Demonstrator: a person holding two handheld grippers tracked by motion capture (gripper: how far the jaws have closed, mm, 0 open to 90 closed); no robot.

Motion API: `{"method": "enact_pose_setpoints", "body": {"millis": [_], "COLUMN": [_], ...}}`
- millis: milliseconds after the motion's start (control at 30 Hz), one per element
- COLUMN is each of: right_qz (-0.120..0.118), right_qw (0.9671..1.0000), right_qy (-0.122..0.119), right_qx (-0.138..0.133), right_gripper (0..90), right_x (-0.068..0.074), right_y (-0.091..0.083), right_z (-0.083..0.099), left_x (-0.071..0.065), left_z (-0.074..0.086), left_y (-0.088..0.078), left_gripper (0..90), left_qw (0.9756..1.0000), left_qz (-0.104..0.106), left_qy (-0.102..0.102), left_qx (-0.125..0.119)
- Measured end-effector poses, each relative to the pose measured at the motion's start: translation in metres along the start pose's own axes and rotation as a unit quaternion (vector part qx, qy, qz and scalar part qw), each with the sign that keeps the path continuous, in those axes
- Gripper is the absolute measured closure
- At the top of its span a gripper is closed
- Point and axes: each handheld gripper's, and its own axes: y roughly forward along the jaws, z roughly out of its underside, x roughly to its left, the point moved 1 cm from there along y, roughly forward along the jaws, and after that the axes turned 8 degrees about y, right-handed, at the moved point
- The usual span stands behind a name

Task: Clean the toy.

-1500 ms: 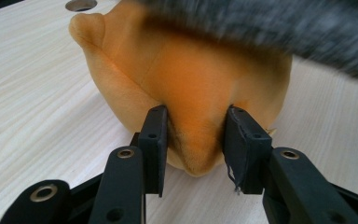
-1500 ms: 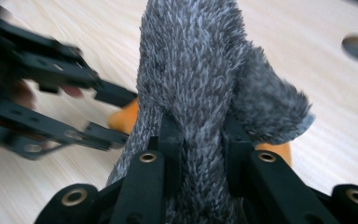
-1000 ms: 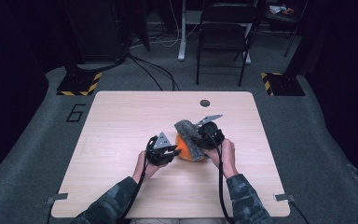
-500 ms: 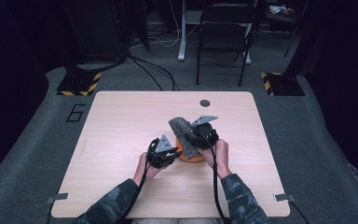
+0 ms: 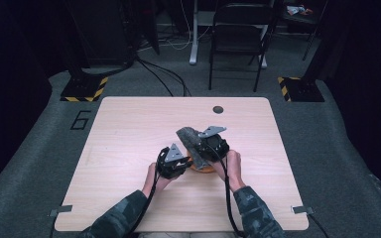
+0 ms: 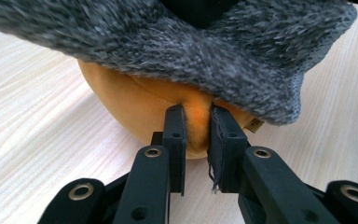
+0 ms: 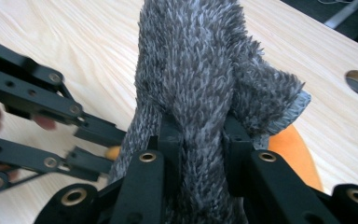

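Both grippers (image 5: 191, 158) slid nearer table's (image 5: 129, 124) near edge.

The person wears long camouflage sleeves (image 5: 121, 215) in dark green and grey, reaching to the wrists. Each hand carries a black gripper. The left gripper (image 5: 174, 162) and the right gripper (image 5: 212, 145) each bear a grey three-cornered plate on top, and a black cable (image 5: 226, 201) trails back from each. Close up, the jaws are matt black bars on linked arms with brass-ringed pivot holes (image 6: 152, 152) and flat rectangular pads (image 6: 224, 135).
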Motion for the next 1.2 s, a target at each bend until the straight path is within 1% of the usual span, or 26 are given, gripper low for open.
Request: {"method": "enact_pose_setpoints", "body": {"millis": [67, 133, 167, 233, 267, 300, 400, 467, 500, 533, 600, 633, 667, 700, 733, 767, 800, 833, 867, 933, 1033, 1100, 1167, 1200], "right_qz": [0.014, 0.015, 0.016, 0.015, 0.015, 0.014, 0.018, 0.019, 0.02, 0.02, 0.023, 0.022, 0.023, 0.025, 0.025, 0.028, 0.028, 0.03, 0.029, 0.03, 0.034, 0.033, 0.04, 0.038], "right_qw": [0.9999, 0.9999, 0.9998, 0.9998, 0.9998, 0.9998, 0.9997, 0.9996, 0.9994, 0.9995, 0.9992, 0.9991, 0.9987, 0.9984, 0.9984, 0.998, 0.9978, 0.9973, 0.9974, 0.9965, 0.9957, 0.9948, 0.994, 0.9938], "right_qy": [-0.001, -0.005, -0.005, 0.003, -0.006, 0.0, -0.002, 0.006, 0.013, 0.01, 0.024, 0.028, 0.039, 0.044, 0.042, 0.049, 0.051, 0.058, 0.057, 0.067, 0.072, 0.081, 0.085, 0.086], "right_qx": [0.006, 0.006, 0.009, 0.016, 0.009, 0.012, 0.016, 0.021, 0.023, 0.021, 0.024, 0.025, 0.026, 0.024, 0.028, 0.028, 0.031, 0.033, 0.034, 0.04, 0.048, 0.052, 0.057, 0.059], "right_gripper": [74.2, 74.2, 74.2, 74.2, 74.2, 74.1, 74.1, 74.1, 74.1, 74.1, 74.0, 74.0, 74.0, 74.0, 73.9, 73.8, 73.8, 73.8, 73.8, 73.8, 73.8, 73.8, 73.8, 73.8], "right_x": [0.002, 0.0, -0.001, -0.001, -0.003, -0.004, -0.006, -0.008, -0.01, -0.014, -0.019, -0.023, -0.025, -0.028, -0.031, -0.032, -0.035, -0.037, -0.039, -0.043, -0.051, -0.054, -0.057, -0.059], "right_y": [-0.001, -0.001, -0.001, -0.003, -0.003, -0.004, -0.008, -0.011, -0.012, -0.013, -0.016, -0.017, -0.018, -0.018, -0.02, -0.02, -0.021, -0.021, -0.022, -0.022, -0.022, -0.022, -0.023, -0.023], "right_z": [0.0, 0.0, 0.001, 0.001, 0.001, 0.001, 0.002, 0.004, 0.005, 0.006, 0.009, 0.01, 0.012, 0.013, 0.014, 0.015, 0.016, 0.017, 0.018, 0.02, 0.024, 0.026, 0.028, 0.029], "left_x": [0.0, 0.001, 0.001, 0.001, 0.001, 0.001, 0.0, 0.001, 0.001, 0.001, 0.003, 0.003, 0.003, 0.003, 0.003, 0.002, 0.003, 0.003, 0.003, 0.003, 0.003, 0.003, 0.003, 0.003], "left_z": [0.0, 0.0, 0.001, 0.001, 0.001, 0.001, 0.001, 0.001, 0.001, 0.001, 0.002, 0.002, 0.002, 0.002, 0.002, 0.002, 0.002, 0.002, 0.002, 0.002, 0.002, 0.002, 0.002, 0.002], "left_y": [0.0, 0.0, 0.0, 0.0, 0.0, 0.0, -0.001, -0.001, 0.0, 0.0, 0.0, 0.0, 0.0, 0.0, 0.0, 0.0, -0.001, -0.001, -0.001, 0.0, -0.001, -0.001, -0.001, -0.001], "left_gripper": [78.1, 78.2, 78.3, 78.3, 78.3, 78.2, 77.9, 77.9, 77.8, 77.9, 77.8, 77.8, 77.7, 77.7, 77.6, 77.6, 77.5, 77.4, 77.3, 77.3, 77.4, 77.4, 77.4, 77.5], "left_qw": [1.0, 1.0, 1.0, 1.0, 1.0, 1.0, 1.0, 0.9999, 0.9999, 0.9999, 0.9999, 0.9999, 0.9998, 0.9998, 0.9998, 0.9999, 0.9999, 0.9998, 0.9998, 0.9998, 0.9998, 0.9998, 0.9998, 0.9998], "left_qz": [0.001, 0.005, 0.005, 0.005, 0.006, 0.006, 0.007, 0.007, 0.005, 0.009, 0.008, 0.007, 0.01, 0.01, 0.008, 0.007, 0.01, 0.01, 0.01, 0.011, 0.011, 0.011, 0.011, 0.012], "left_qy": [-0.001, -0.006, -0.004, -0.004, -0.004, -0.006, -0.006, -0.006, -0.007, -0.007, -0.007, -0.011, -0.013, -0.013, -0.013, -0.013, -0.012, -0.012, -0.013, -0.013, -0.014, -0.012, -0.012, -0.012], "left_qx": [-0.001, -0.002, -0.002, -0.002, -0.002, -0.004, -0.004, -0.005, -0.007, -0.006, -0.007, -0.009, -0.007, -0.007, -0.008, -0.009, -0.006, -0.008, -0.009, -0.01, -0.008, -0.008, -0.009, -0.009]}}
